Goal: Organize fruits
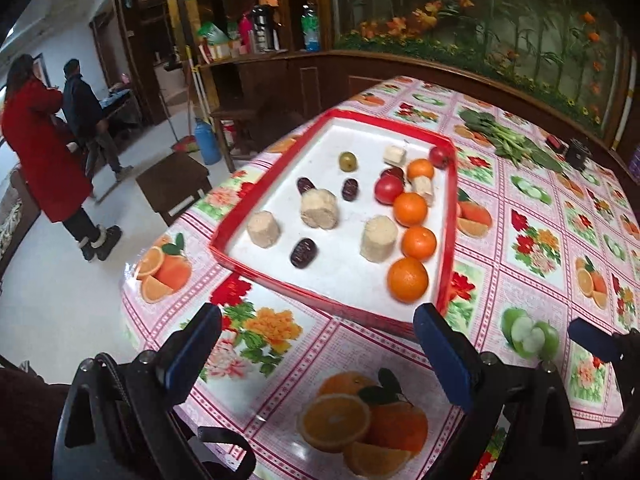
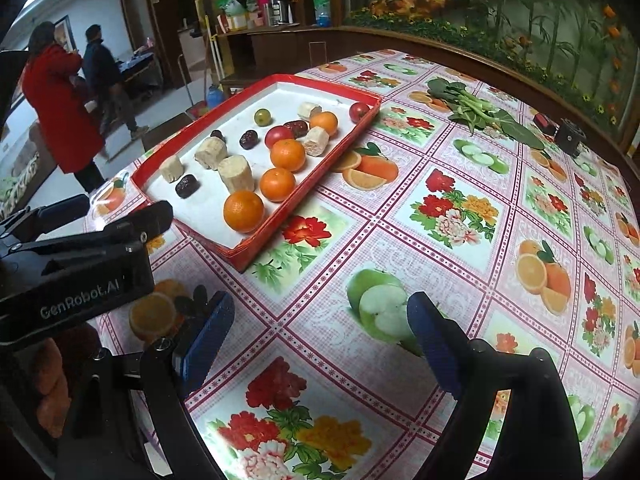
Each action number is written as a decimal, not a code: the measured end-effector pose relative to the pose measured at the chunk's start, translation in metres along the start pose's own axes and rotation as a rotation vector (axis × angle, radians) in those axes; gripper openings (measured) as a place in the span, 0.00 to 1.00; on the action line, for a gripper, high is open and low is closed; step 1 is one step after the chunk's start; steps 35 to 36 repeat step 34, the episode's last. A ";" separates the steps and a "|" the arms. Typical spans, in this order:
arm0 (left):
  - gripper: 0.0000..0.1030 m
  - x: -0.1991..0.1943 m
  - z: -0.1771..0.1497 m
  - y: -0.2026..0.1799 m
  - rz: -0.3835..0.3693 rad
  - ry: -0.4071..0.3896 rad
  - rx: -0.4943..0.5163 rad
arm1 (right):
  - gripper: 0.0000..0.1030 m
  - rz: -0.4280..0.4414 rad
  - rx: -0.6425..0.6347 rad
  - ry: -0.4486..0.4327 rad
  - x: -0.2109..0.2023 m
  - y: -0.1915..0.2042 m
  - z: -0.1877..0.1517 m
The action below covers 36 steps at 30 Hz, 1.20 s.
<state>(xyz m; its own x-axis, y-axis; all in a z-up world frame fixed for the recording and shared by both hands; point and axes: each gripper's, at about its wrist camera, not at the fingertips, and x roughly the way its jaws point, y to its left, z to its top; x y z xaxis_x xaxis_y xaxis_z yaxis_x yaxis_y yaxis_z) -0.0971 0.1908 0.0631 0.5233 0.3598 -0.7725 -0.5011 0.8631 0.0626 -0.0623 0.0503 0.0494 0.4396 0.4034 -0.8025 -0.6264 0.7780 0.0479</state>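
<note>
Tray [image 1: 240, 224]: red rim, white floor, on table [image 2: 420, 248], far-left of both grippers; near corner juts toward them.
Oranges: four in a row along tray's right rim; nearest orange [image 1: 407, 279] sits close to near-right corner, almost touching rim.
Tomatoes: red tomato [image 1: 388, 189] beyond the orange row; another at far-right corner.
Dates: dark date [image 1: 303, 253] near-centre, two more farther back, well apart.
Pale chunks: cut cylinder pcs [image 1: 263, 229] scattered left & centre; kind unclear.
Green fruit: one small round pc [image 1: 347, 161] far-centre.
Left gripper [image 1: 316, 344]: released, jaws wide, nothing between; hovers over tablecloth just short of tray's near rim.
Right gripper [image 2: 320, 332]: released, jaws wide, empty; over cloth, near-right of tray, apart from it.
Step (est.): oranges look grouped already; dates, chunks, tomatoes still mixed, so sorting approx. part done.
Next move (est.): clear near rim, come down on one loose pc; date near-centre has most room round it.
Edges: raised rim blocks low approach; table edge drops off left of tray.
Open room: wide bare cloth right of tray; greens [image 2: 476, 110] & small black box [image 2: 568, 136] far right, well apart.
</note>
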 end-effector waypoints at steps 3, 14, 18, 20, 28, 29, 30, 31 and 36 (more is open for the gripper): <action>0.95 0.001 -0.002 -0.001 -0.015 0.008 0.004 | 0.86 -0.002 0.001 0.005 0.000 -0.002 0.000; 0.95 0.006 -0.002 0.001 -0.078 0.032 -0.009 | 0.86 -0.002 0.002 0.018 0.006 -0.002 0.002; 0.95 0.007 0.000 0.007 -0.086 0.022 -0.035 | 0.86 -0.001 -0.001 0.021 0.008 -0.001 0.004; 0.95 0.009 0.002 0.009 -0.088 0.025 -0.048 | 0.86 0.000 -0.001 0.022 0.009 0.000 0.004; 0.95 0.014 0.007 0.013 -0.080 0.040 -0.052 | 0.86 0.001 -0.006 0.022 0.011 0.003 0.007; 0.95 0.014 0.008 0.013 -0.081 0.042 -0.048 | 0.86 0.002 -0.005 0.022 0.011 0.003 0.007; 0.95 0.015 0.008 0.012 -0.087 0.046 -0.043 | 0.86 0.002 -0.005 0.022 0.011 0.004 0.007; 0.95 0.015 0.009 0.011 -0.087 0.050 -0.038 | 0.86 0.001 -0.004 0.022 0.011 0.004 0.007; 0.95 0.017 0.008 0.011 -0.090 0.059 -0.031 | 0.86 0.001 -0.002 0.021 0.012 0.005 0.008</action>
